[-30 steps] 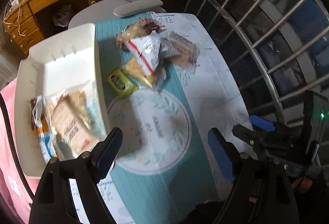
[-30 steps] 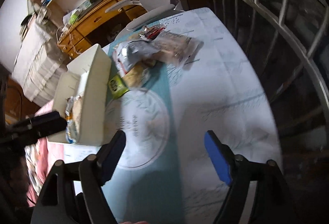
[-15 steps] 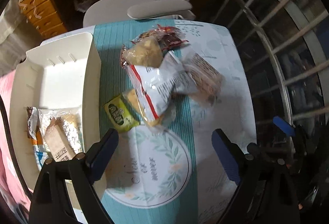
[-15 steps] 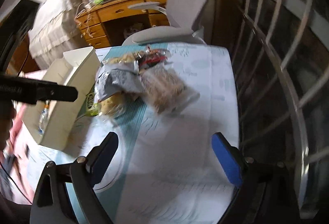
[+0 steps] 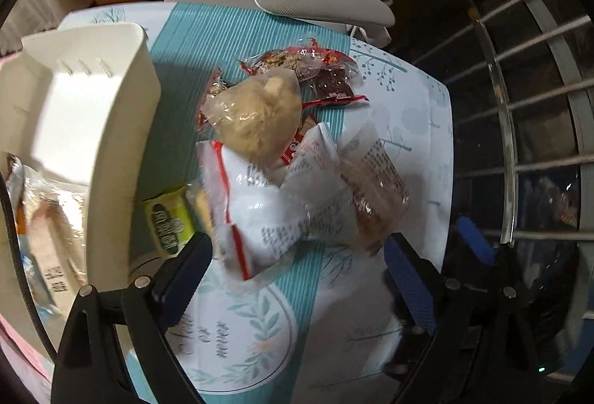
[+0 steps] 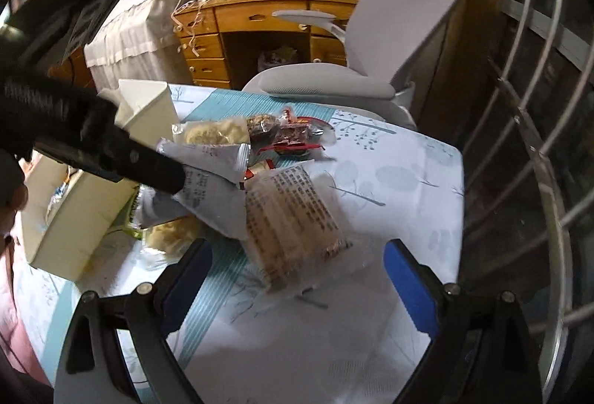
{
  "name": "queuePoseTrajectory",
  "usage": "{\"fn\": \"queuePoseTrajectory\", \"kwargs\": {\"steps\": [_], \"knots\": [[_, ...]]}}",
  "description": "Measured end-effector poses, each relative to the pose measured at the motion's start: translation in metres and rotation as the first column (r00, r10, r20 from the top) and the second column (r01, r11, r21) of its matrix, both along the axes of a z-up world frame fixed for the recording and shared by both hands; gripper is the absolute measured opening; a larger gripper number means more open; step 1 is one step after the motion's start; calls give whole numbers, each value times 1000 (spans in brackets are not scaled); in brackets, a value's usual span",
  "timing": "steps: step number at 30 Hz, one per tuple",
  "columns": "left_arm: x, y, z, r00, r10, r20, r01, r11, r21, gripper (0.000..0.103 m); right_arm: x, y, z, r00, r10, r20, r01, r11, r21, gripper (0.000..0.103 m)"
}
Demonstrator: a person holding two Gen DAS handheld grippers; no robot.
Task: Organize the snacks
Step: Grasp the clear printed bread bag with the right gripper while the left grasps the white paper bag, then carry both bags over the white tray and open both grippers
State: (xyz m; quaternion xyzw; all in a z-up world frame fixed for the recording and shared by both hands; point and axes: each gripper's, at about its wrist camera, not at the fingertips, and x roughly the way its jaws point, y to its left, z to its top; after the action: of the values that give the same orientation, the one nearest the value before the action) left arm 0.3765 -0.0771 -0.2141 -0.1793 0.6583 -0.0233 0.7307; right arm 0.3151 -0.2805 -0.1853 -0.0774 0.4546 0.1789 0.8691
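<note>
Together hovered over the snack pile (image 5: 293, 162), left gripper (image 5: 297, 277) and right gripper (image 6: 297, 274) both spread wide and holding nothing. Lay heaped and overlapping on the tablecloth (image 6: 401, 181), just beside the white bin (image 5: 122, 129). Risked snagging two slippery packets at once, or dragging neighbours off the heap.

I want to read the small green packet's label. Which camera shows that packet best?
The left wrist view: the green packet lies label-up beside the white bin, partly under a white bag. In the right wrist view only a green sliver shows beneath the pile.
</note>
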Motion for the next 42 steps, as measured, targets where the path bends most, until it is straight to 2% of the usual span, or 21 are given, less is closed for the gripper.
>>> {"fn": "queuePoseTrajectory", "kwargs": {"steps": [8,12,14,23,27,32,35,42], "knots": [[16,2,-27,998,43,-47,-42,999,24,93,20,14,-44,997,79,-25,-80,995,-61,95],[24,3,-39,997,38,-61,-37,999,24,94,29,19,-57,996,82,-31,-84,993,-89,95],[27,2,-43,997,38,-61,-37,999,20,97,33,20,-61,996,86,-32,-88,993,-75,96],[30,2,-52,998,21,-66,-21,1000,-1,97,40,21,-74,997,64,-38,-66,997,-37,96],[32,-2,-56,997,10,-70,-10,1000,6,88,40,21,-81,997,29,-70,-32,999,-40,92],[29,-6,-53,998,-20,-60,20,1000,4,64,30,22,-79,997,15,-75,-20,998,-66,86],[27,-12,-50,997,-59,-58,61,998,33,61,26,19,-78,995,-11,-97,5,998,-63,84],[13,-13,-42,994,-72,-80,76,996,42,60,6,16,-75,982,-84,-170,72,995,-73,82]]}}
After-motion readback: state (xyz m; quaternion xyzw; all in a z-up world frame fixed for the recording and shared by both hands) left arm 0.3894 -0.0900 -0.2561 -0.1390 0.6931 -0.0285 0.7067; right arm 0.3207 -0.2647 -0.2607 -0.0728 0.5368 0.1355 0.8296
